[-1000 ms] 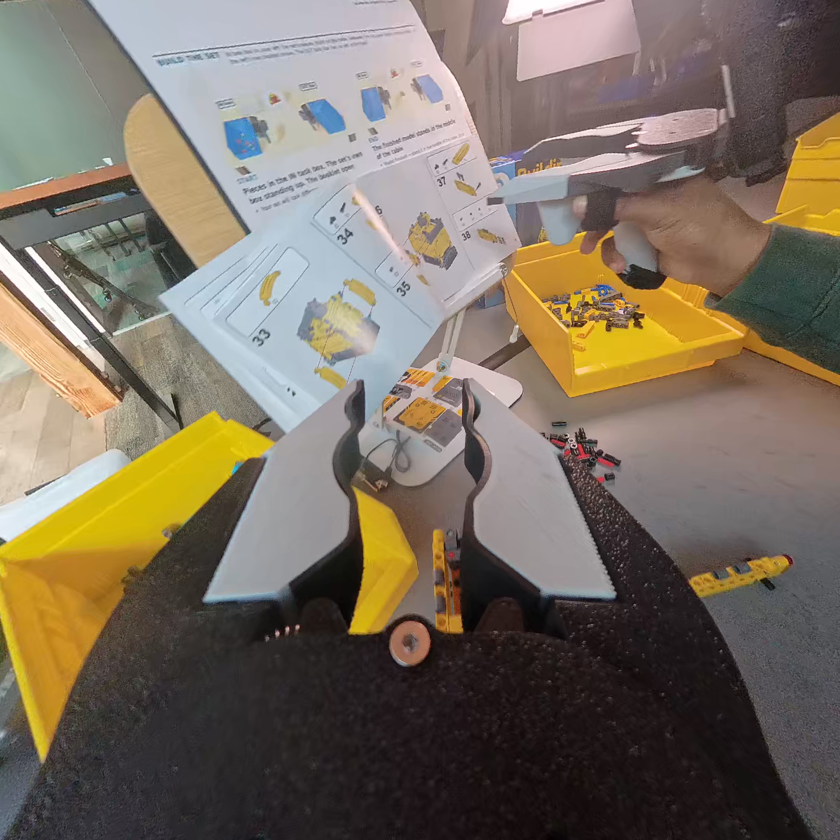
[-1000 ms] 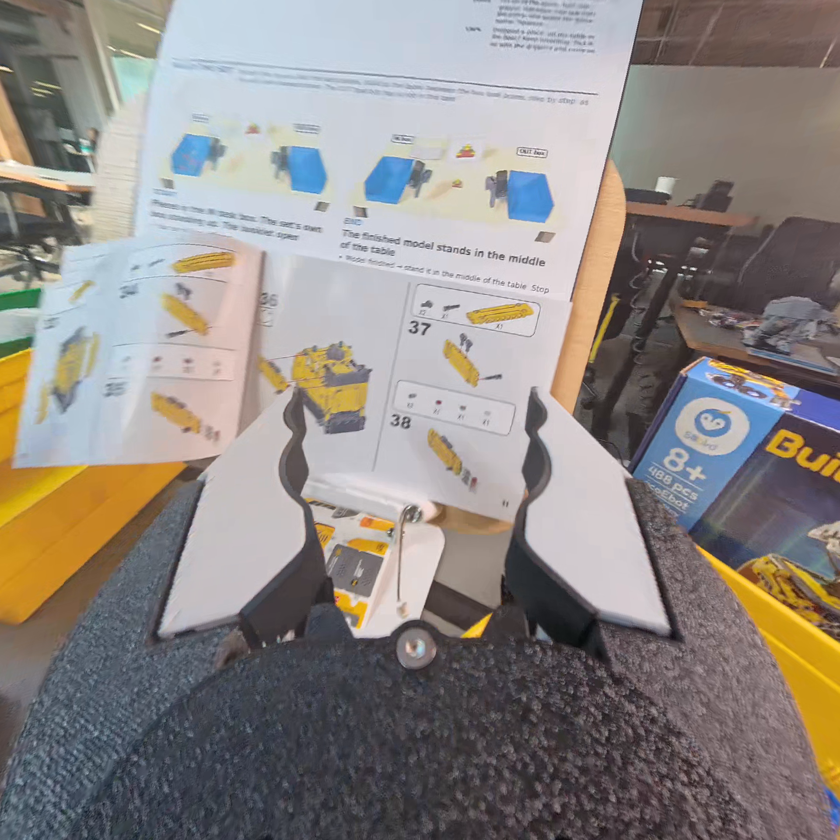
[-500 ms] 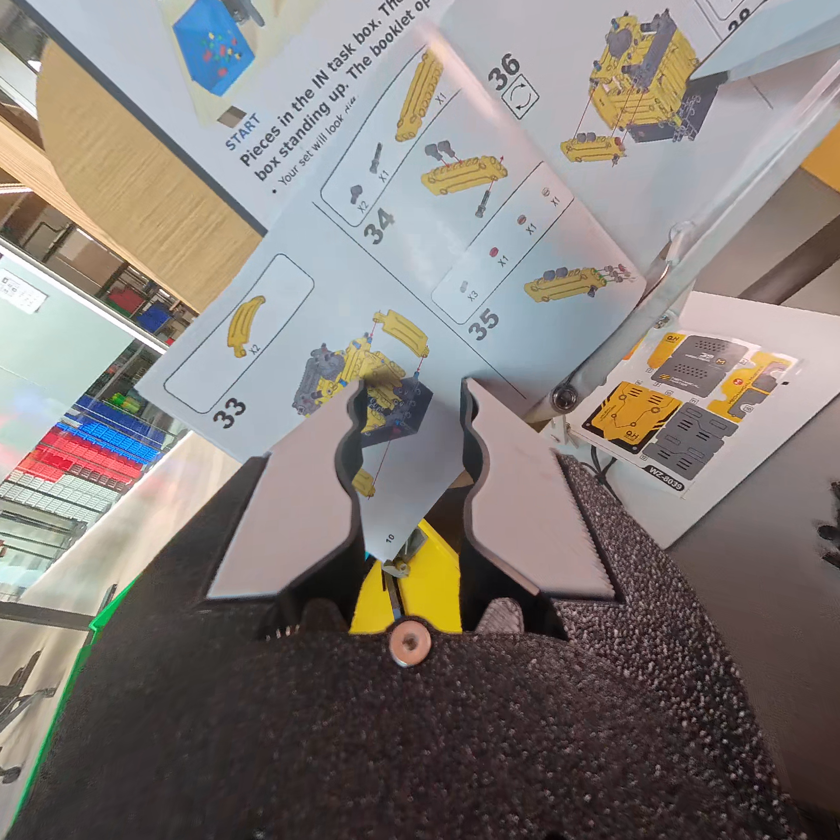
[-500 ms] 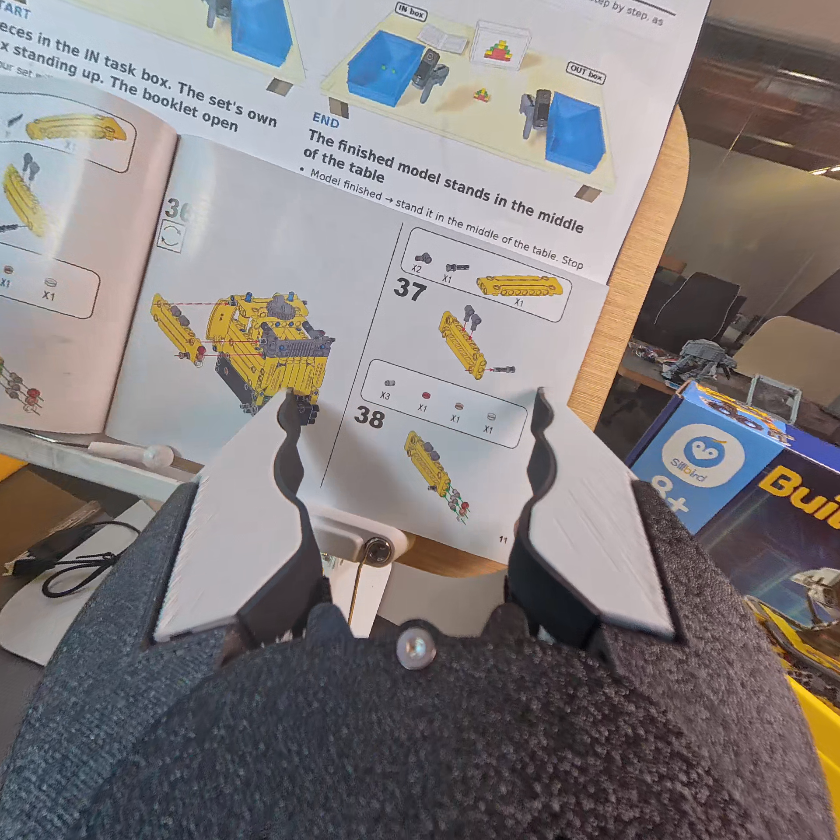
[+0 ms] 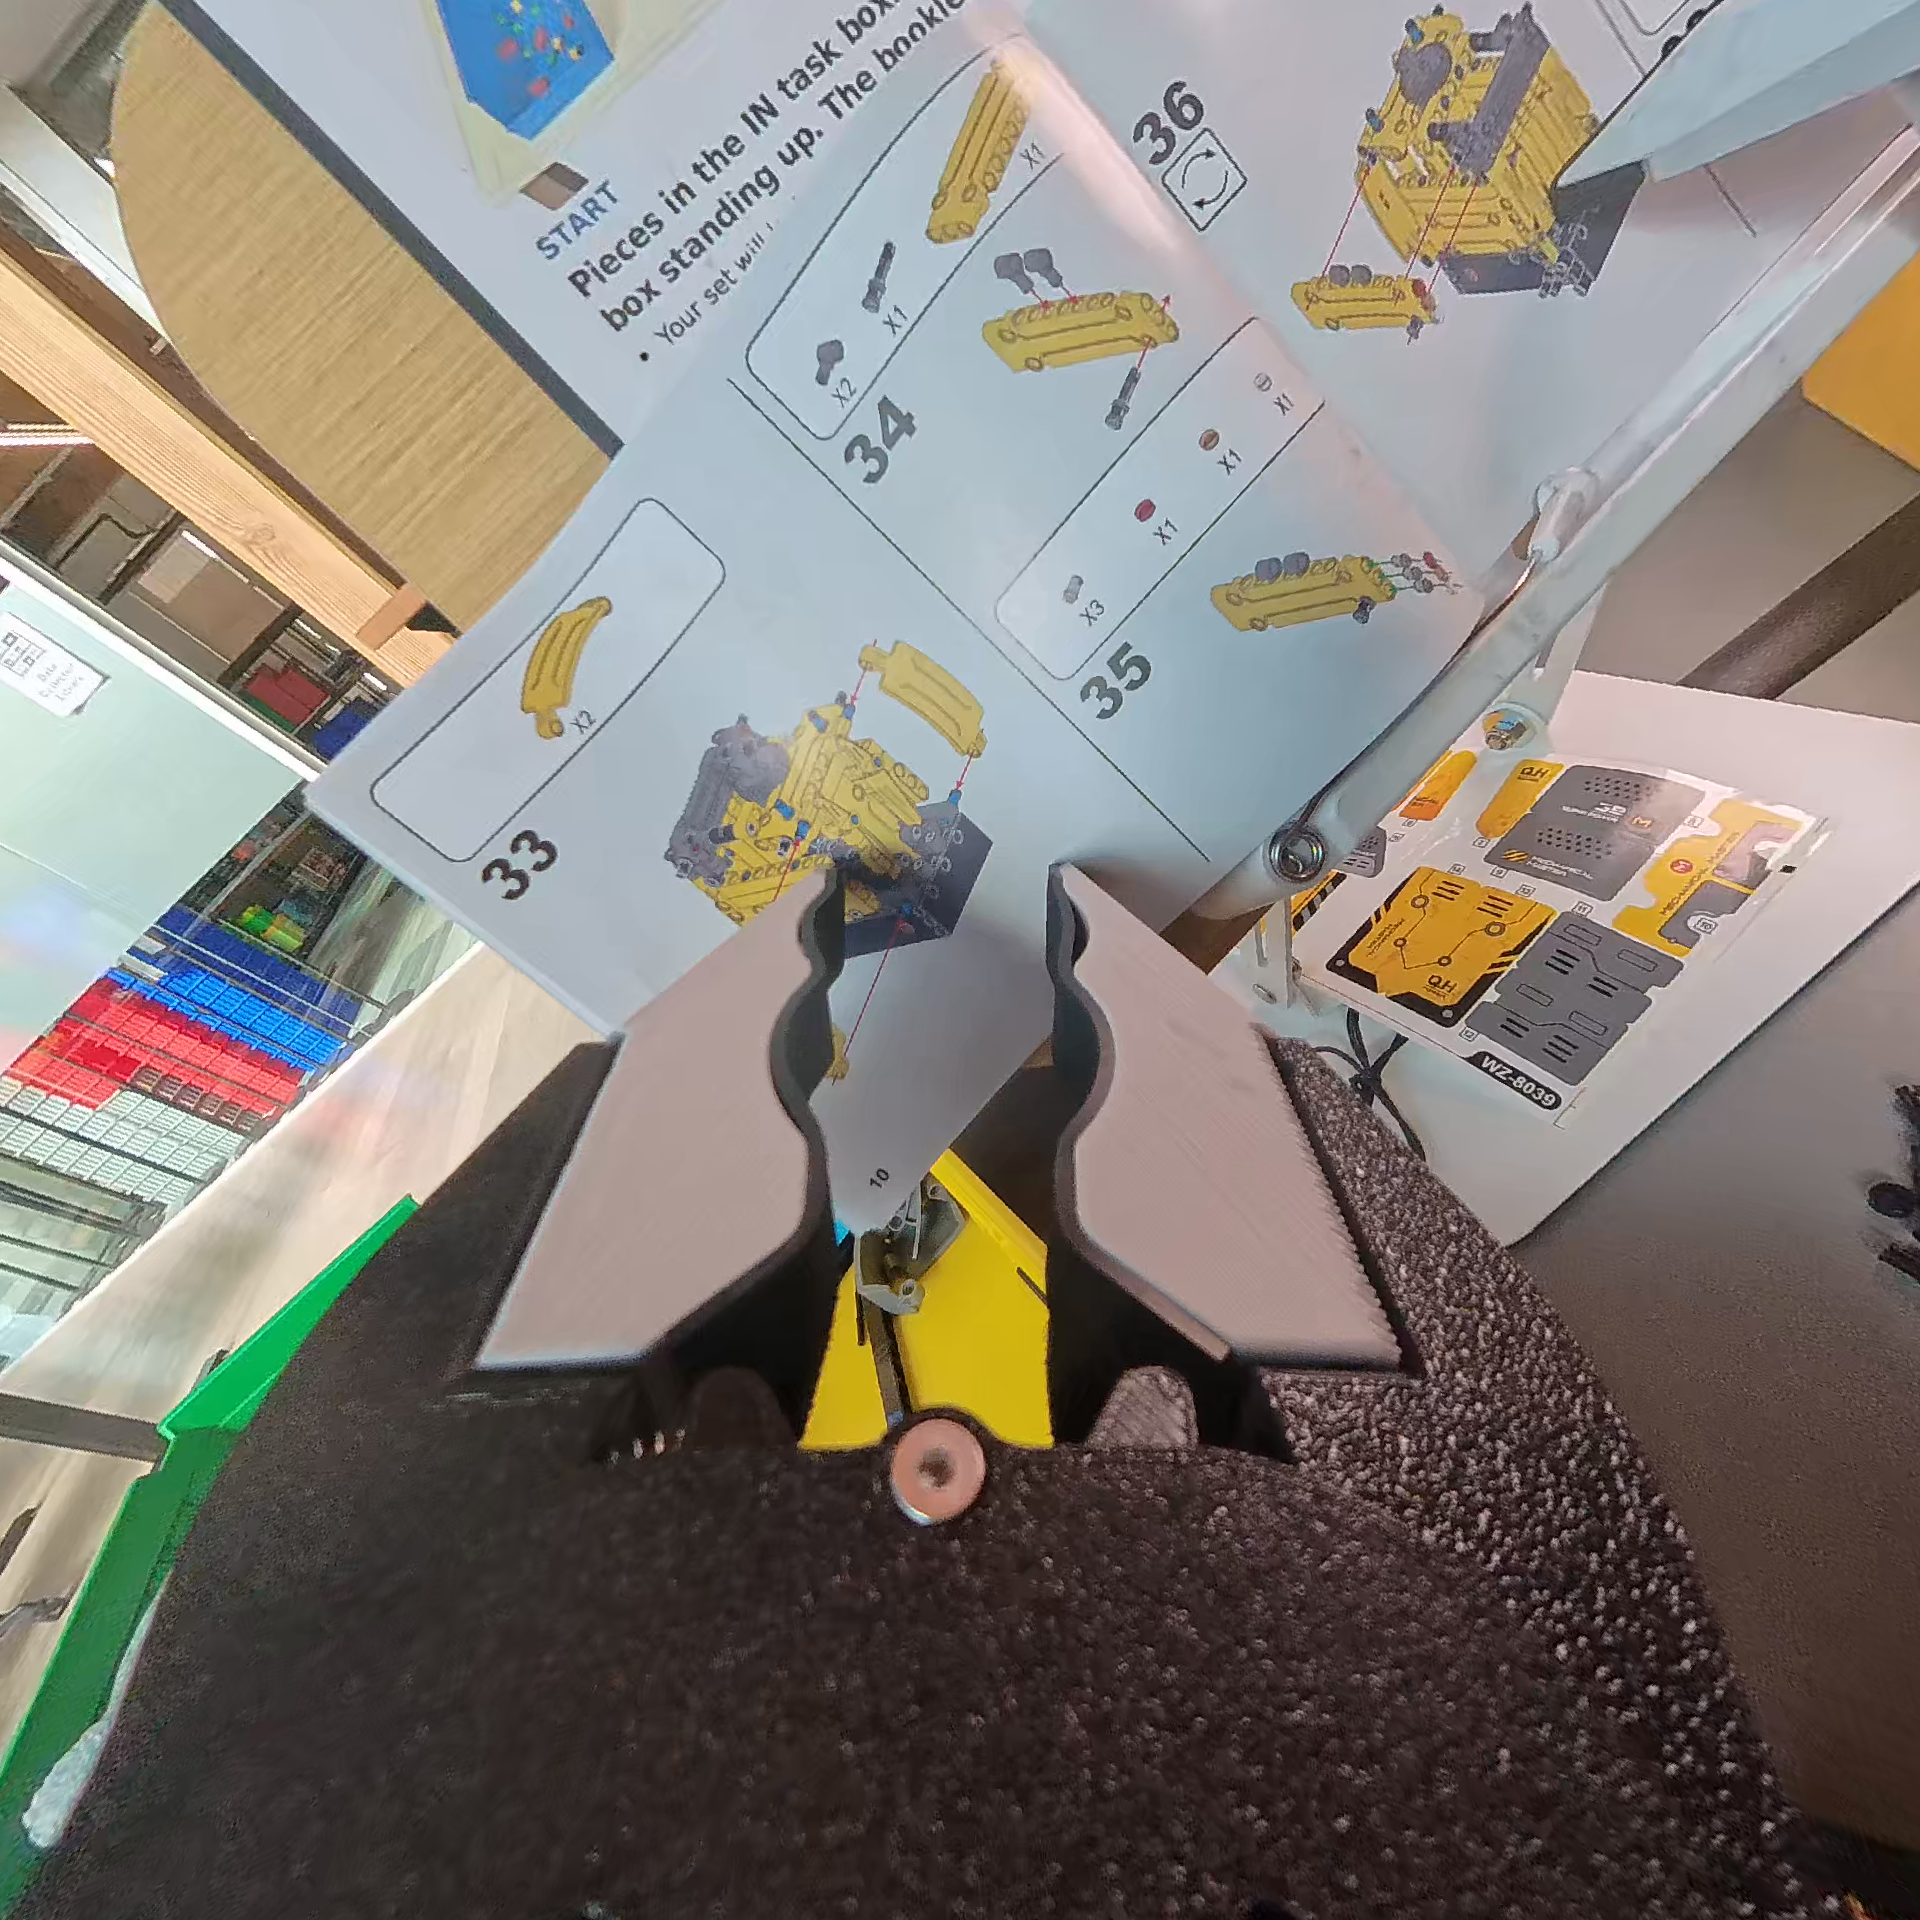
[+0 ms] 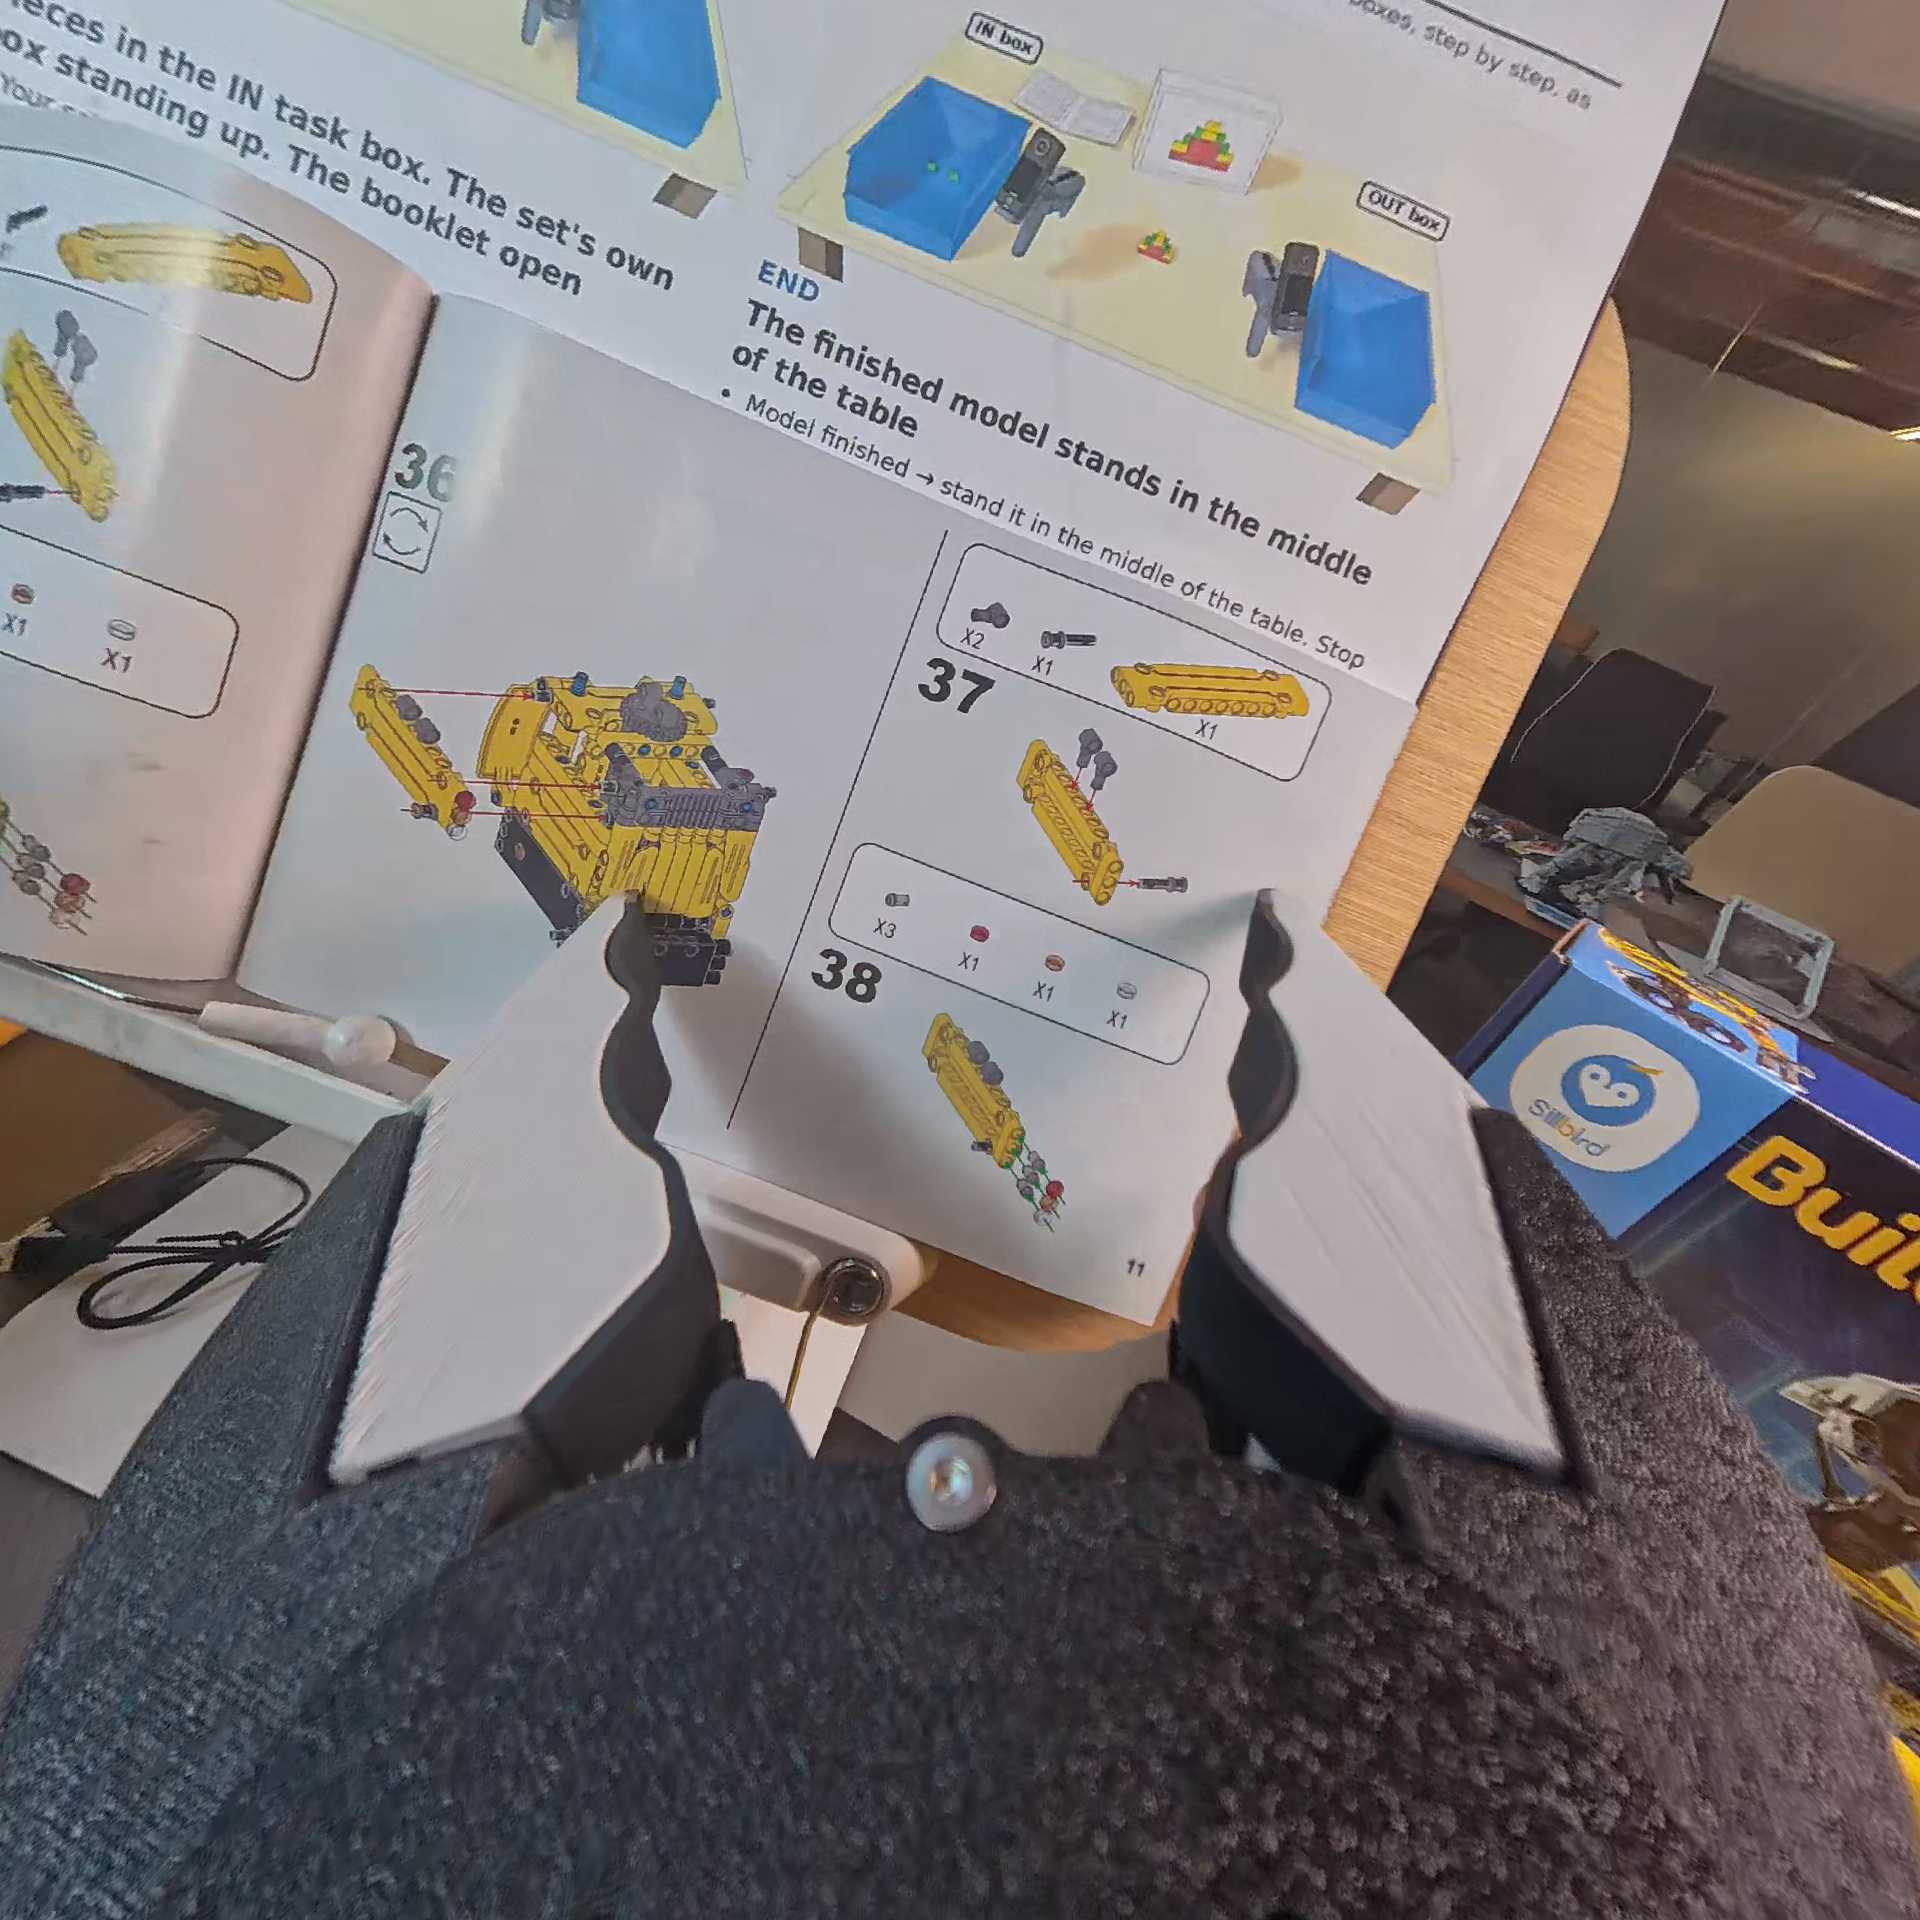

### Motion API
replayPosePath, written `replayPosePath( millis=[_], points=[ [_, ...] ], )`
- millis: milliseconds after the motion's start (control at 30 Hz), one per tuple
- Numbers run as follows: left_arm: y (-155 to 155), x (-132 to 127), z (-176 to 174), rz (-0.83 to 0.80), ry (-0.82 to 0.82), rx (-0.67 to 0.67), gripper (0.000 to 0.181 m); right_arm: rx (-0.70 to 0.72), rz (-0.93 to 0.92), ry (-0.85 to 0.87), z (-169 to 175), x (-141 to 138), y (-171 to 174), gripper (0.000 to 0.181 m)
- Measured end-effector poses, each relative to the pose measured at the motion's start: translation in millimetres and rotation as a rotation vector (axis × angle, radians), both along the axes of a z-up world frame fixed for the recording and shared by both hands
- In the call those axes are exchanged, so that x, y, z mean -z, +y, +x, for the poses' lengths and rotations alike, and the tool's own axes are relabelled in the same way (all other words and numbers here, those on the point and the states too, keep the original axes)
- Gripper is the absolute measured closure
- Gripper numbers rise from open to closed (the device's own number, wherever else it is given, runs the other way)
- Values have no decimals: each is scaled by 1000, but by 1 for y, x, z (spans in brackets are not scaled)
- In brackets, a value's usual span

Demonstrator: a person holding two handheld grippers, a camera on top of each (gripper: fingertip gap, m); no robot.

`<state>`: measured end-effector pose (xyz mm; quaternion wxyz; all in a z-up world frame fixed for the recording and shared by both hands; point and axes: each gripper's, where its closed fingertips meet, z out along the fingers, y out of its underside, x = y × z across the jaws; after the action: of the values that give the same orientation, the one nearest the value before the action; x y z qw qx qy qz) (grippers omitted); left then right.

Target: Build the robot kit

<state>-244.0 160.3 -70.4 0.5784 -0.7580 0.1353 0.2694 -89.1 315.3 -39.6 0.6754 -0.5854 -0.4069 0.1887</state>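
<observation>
The left gripper (image 5: 940, 904) has its two grey fingers apart, with a moderate gap. The lower corner of the instruction booklet (image 5: 914, 582) hangs down into this gap, but I cannot tell if a finger touches the paper. The booklet is open, with pale grey pages that show numbered building steps and drawings of a yellow and dark grey model. In the left wrist view the page is tilted, so its corner points down toward the gripper base. Behind the booklet stands a larger white printed sheet (image 5: 665, 177) with pictures of blue boxes, and it leans on a round wooden board (image 5: 343, 343). To the right lies a sticker sheet (image 5: 1558, 904) with yellow and grey shapes, on a white base (image 5: 1766, 748). Under the fingers a yellow bin (image 5: 966, 1340) is visible.

The right gripper (image 6: 940, 904) is spread wide and holds nothing; it is just in front of the right page of the booklet (image 6: 1039, 883). In this view the booklet stands nearly upright on a white holder (image 6: 790, 1257), with its long side across. A blue toy box (image 6: 1662, 1122) is at the right, and a black cable (image 6: 177, 1247) lies at the left
</observation>
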Motion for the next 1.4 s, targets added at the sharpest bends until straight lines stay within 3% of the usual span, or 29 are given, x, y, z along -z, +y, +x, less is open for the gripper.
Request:
replayPosePath(
  millis=[100,267,367,533,767,867,900,967,1067,1167,1233,1400],
  points=[
    [-1,0,0,6,3,5,143,-33,33,11,-4,3,-10,93],
    [-3,1,0,-1,-24,13,143,-70,15,34,-1,3,-15,112],
    [-4,2,1,-3,-43,23,143,-36,-8,43,5,-7,-1,79],
    [-5,5,1,2,-60,30,143,-27,-23,-53,2,-5,5,83],
    [-4,4,2,25,-80,28,144,-67,-19,-78,0,2,-9,135],
    [-4,4,3,17,-87,25,144,-107,-29,-109,-5,5,-17,166],
    [-5,4,3,14,-87,24,144,-109,-27,-115,-6,5,-18,168],
    [-6,5,4,6,-89,25,143,-97,-1,-136,-5,3,-18,156],
    [-6,6,4,-1,-84,26,143,-45,-11,-91,1,-14,-8,90],
    [-6,7,5,-4,-85,26,143,-59,-86,-110,-5,-8,-3,67],
    [-5,8,5,-3,-93,27,143,-18,-26,-171,-8,-3,0,68],
    [-4,10,7,9,-113,30,143,-43,-3,-157,-13,-2,-11,107]
  ],
)
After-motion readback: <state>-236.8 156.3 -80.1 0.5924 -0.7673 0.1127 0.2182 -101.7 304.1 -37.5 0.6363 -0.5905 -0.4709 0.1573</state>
